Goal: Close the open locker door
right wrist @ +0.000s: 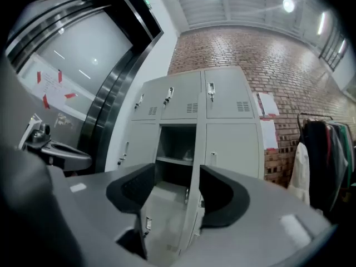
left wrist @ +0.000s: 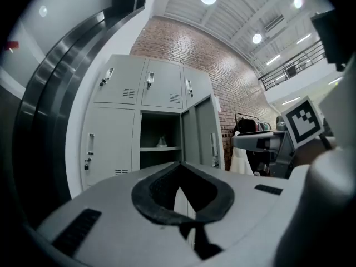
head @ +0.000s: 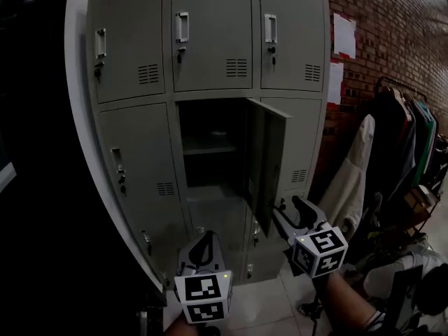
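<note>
One bank of lockers [head: 133, 145] fills the middle of the head view, three columns wide. Its top row has three closed doors, each with one handle [head: 182, 26] and one vent panel [head: 236, 67]. The middle row has three compartments: two closed and one with the open locker door [head: 269, 159]. Inside that one is a single shelf [head: 210, 148]. The bottom row shows only in part, so its doors cannot be counted.

Two white sheets [head: 344, 36] hang on the brick wall [head: 392, 33] at upper right. One clothes rack [head: 409, 138] stands at the right edge, its garments too bunched to count.

There are two grippers at the bottom, the left gripper [head: 204, 236] and the right gripper [head: 292, 207], each bearing one marker cube [head: 320, 250].
</note>
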